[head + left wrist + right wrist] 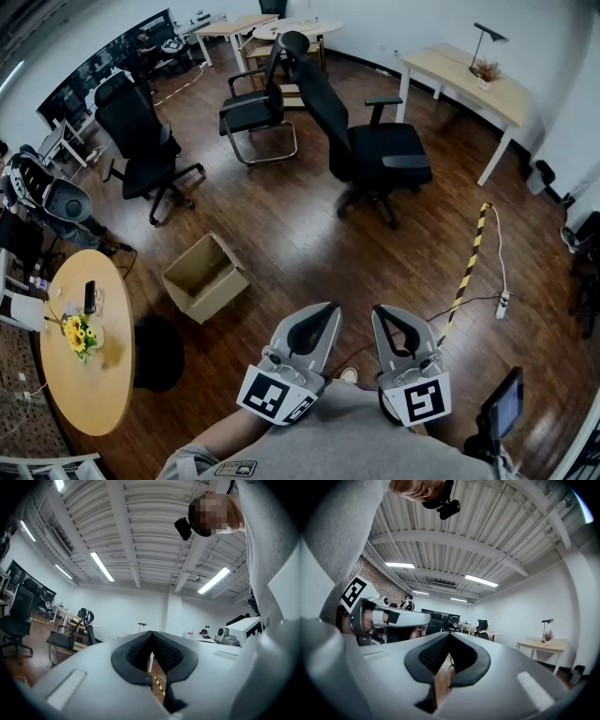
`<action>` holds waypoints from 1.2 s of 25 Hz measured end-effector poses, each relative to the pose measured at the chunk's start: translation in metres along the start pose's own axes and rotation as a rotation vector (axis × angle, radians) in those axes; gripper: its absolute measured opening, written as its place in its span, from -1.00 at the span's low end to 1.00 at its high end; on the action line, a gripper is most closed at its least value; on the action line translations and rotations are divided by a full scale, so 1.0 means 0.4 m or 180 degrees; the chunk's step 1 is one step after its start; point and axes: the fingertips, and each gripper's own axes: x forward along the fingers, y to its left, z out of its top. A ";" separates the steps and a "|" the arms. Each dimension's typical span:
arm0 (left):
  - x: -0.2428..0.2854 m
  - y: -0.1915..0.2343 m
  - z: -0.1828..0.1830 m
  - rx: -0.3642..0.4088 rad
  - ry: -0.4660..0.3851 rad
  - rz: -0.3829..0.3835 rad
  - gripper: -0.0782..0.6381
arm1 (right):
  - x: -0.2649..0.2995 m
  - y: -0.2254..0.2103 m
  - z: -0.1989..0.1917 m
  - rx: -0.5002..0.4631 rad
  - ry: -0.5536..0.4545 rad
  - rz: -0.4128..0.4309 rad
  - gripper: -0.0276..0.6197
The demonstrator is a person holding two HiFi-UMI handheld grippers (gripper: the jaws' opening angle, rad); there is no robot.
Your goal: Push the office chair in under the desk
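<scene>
The black high-backed office chair (370, 155) stands out on the wood floor, its seat turned toward the light wooden desk (469, 80) at the upper right, a short gap between them. A lamp and a small plant stand on that desk. Both grippers are held close to the person's chest, far from the chair. My left gripper (328, 309) is shut with nothing in it, and my right gripper (384, 312) is shut and empty too. In the left gripper view the jaws (151, 635) meet, aimed across the room. The right gripper view shows closed jaws (449, 636) and the desk (543, 644).
An open cardboard box (206, 277) lies on the floor at left centre. A second black chair (145, 150) and a sled-base chair (258, 112) stand farther back. A round table (89, 347) with flowers is at the left. A yellow-black cable cover (469, 262) runs along the floor at right.
</scene>
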 end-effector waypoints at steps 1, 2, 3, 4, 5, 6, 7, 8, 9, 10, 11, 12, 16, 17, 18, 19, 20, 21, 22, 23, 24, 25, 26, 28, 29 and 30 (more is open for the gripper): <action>0.010 0.005 -0.007 -0.0017 0.0004 0.0013 -0.77 | 0.010 -0.014 -0.002 0.0004 -0.0022 -0.0010 -0.90; 0.019 0.010 -0.013 -0.0032 0.0008 0.0023 -0.77 | 0.019 -0.026 -0.004 0.0007 -0.0040 -0.0018 -0.90; 0.028 0.015 -0.018 -0.0046 0.0012 0.0027 -0.77 | 0.028 -0.037 -0.006 0.0011 -0.0051 -0.0024 -0.90; 0.036 0.019 -0.021 -0.0056 0.0016 0.0026 -0.77 | 0.037 -0.045 -0.008 0.0017 -0.0055 -0.0027 -0.90; 0.043 0.025 -0.023 -0.0061 0.0019 0.0023 -0.77 | 0.047 -0.050 -0.010 0.0024 -0.0051 -0.0028 -0.90; 0.050 0.033 -0.024 -0.0063 0.0020 0.0020 -0.77 | 0.058 -0.055 -0.014 0.0034 -0.0042 -0.0029 -0.90; 0.058 0.045 -0.025 -0.0062 0.0022 0.0019 -0.77 | 0.071 -0.059 -0.019 0.0045 -0.0031 -0.0032 -0.90; 0.067 0.060 -0.028 -0.0060 0.0025 0.0021 -0.77 | 0.086 -0.064 -0.026 0.0055 -0.0019 -0.0036 -0.90; 0.079 0.078 -0.033 -0.0057 0.0031 0.0024 -0.77 | 0.104 -0.070 -0.033 0.0060 -0.0002 -0.0043 -0.90; 0.094 0.099 -0.038 -0.0057 0.0040 0.0024 -0.77 | 0.124 -0.080 -0.042 0.0059 0.0018 -0.0052 -0.90; 0.111 0.121 -0.043 -0.0061 0.0051 0.0017 -0.77 | 0.148 -0.091 -0.049 0.0055 0.0033 -0.0067 -0.90; 0.130 0.145 -0.049 -0.0071 0.0060 0.0001 -0.77 | 0.174 -0.104 -0.056 0.0050 0.0045 -0.0089 -0.90; 0.215 0.264 -0.060 -0.0159 0.0057 -0.0138 -0.77 | 0.309 -0.160 -0.076 0.0040 0.0081 -0.0235 -0.90; 0.237 0.299 -0.057 -0.0180 0.0059 -0.0168 -0.77 | 0.347 -0.172 -0.073 0.0043 0.0084 -0.0279 -0.90; 0.260 0.335 -0.051 -0.0198 0.0063 -0.0194 -0.77 | 0.384 -0.184 -0.068 0.0045 0.0088 -0.0321 -0.90; 0.281 0.370 -0.042 -0.0213 0.0063 -0.0225 -0.77 | 0.420 -0.195 -0.060 0.0035 0.0094 -0.0358 -0.90; 0.301 0.404 -0.032 -0.0222 0.0056 -0.0262 -0.77 | 0.457 -0.204 -0.054 0.0016 0.0107 -0.0390 -0.90; 0.319 0.438 -0.024 -0.0224 0.0047 -0.0305 -0.77 | 0.493 -0.212 -0.052 -0.0008 0.0129 -0.0424 -0.90; 0.336 0.473 -0.018 -0.0224 0.0039 -0.0345 -0.77 | 0.530 -0.220 -0.052 -0.0031 0.0155 -0.0460 -0.90; 0.353 0.509 -0.014 -0.0224 0.0033 -0.0381 -0.77 | 0.566 -0.227 -0.055 -0.0048 0.0177 -0.0500 -0.90; 0.370 0.546 -0.012 -0.0229 0.0031 -0.0412 -0.77 | 0.601 -0.234 -0.057 -0.0057 0.0190 -0.0543 -0.90; 0.386 0.582 -0.012 -0.0239 0.0039 -0.0439 -0.77 | 0.635 -0.240 -0.058 -0.0061 0.0197 -0.0586 -0.90; 0.400 0.615 -0.014 -0.0251 0.0061 -0.0466 -0.77 | 0.666 -0.246 -0.060 -0.0062 0.0203 -0.0631 -0.90; 0.425 0.671 -0.020 -0.0266 0.0114 -0.0518 -0.77 | 0.721 -0.259 -0.066 -0.0052 0.0223 -0.0713 -0.90; 0.437 0.696 -0.019 -0.0266 0.0126 -0.0535 -0.77 | 0.746 -0.266 -0.066 -0.0042 0.0223 -0.0742 -0.90; 0.448 0.720 -0.017 -0.0270 0.0131 -0.0542 -0.77 | 0.770 -0.271 -0.065 -0.0037 0.0216 -0.0757 -0.90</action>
